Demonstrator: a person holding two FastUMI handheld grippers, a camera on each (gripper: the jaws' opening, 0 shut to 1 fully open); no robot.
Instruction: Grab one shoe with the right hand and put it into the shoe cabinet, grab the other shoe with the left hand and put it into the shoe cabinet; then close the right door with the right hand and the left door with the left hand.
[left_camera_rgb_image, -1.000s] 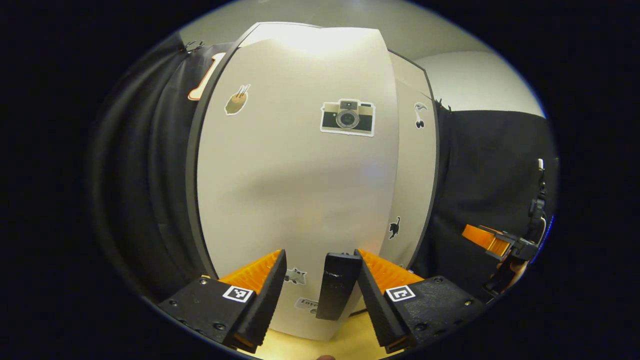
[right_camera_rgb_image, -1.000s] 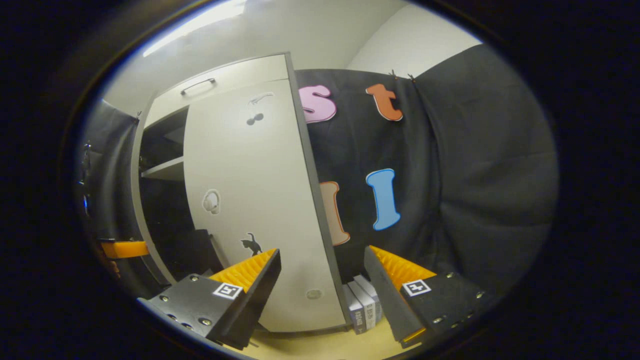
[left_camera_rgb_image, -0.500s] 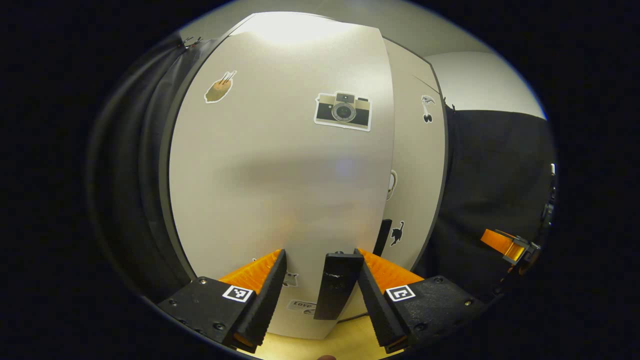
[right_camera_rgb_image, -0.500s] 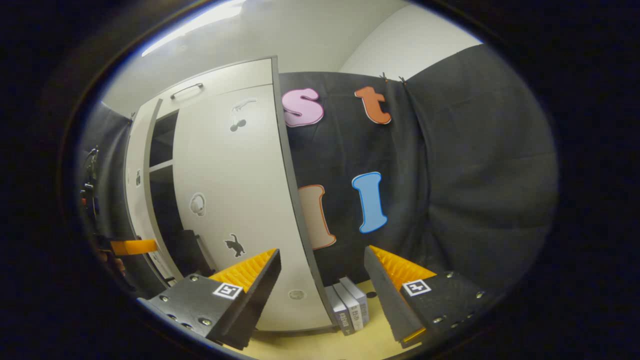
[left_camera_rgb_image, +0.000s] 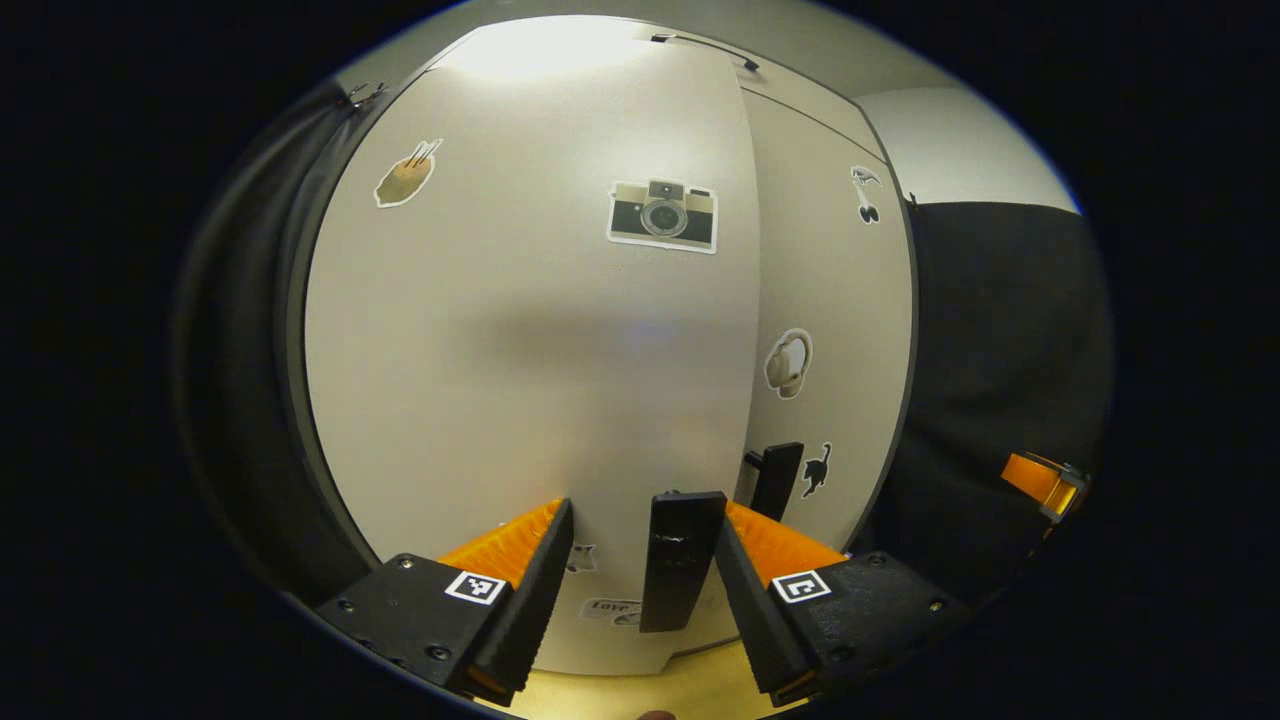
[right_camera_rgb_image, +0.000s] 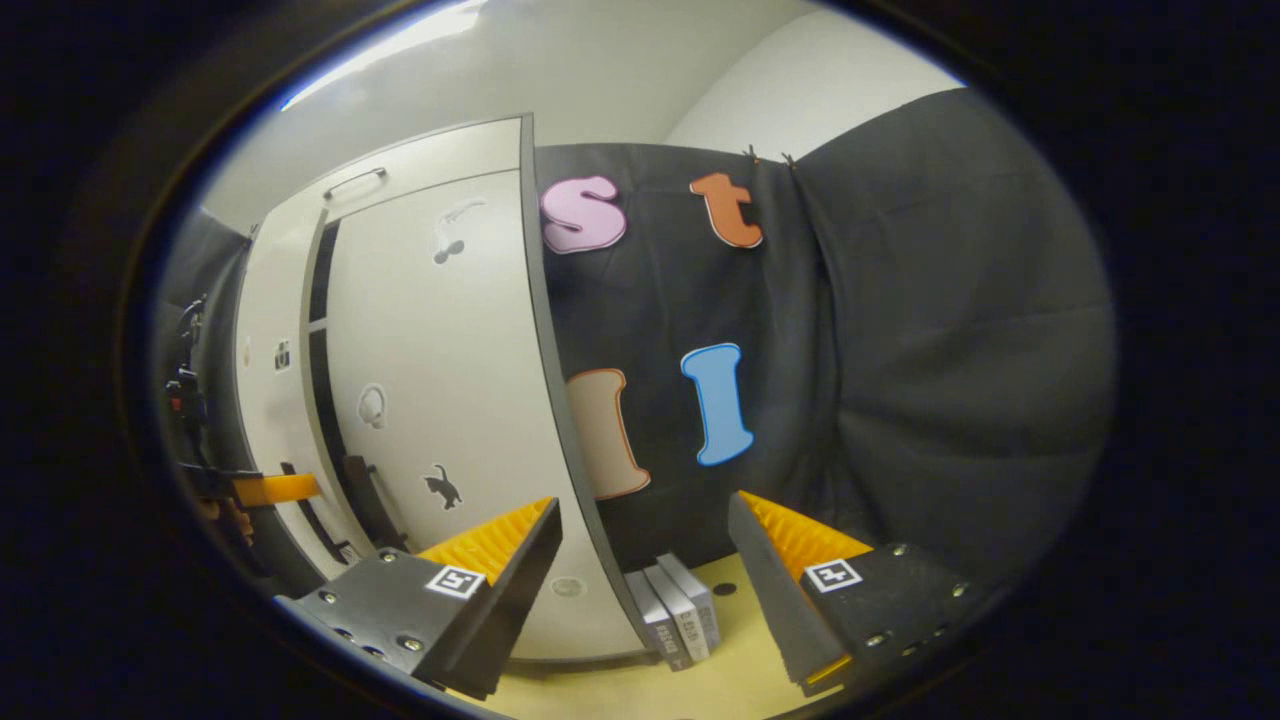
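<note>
The pale left door of the shoe cabinet, with a camera sticker, stands close in the left gripper view. Its black handle sits between the fingers of my left gripper, against the right-hand finger; the jaws are open. The right door with its own black handle lies just beyond. In the right gripper view a narrow dark gap shows between the left door and the right door. My right gripper is open and holds nothing, near the right door's outer edge. The doors hide the cabinet's inside.
Small grey boxes stand upright on the yellow floor by the cabinet's right side. A drawer with a metal handle tops the cabinet. Black cloth walls close in on both sides. The right gripper shows far right in the left gripper view.
The left door has swung further toward shut with my left gripper at its handle; the dark gap between the doors has narrowed. The right gripper has drifted right, away from the right door.
</note>
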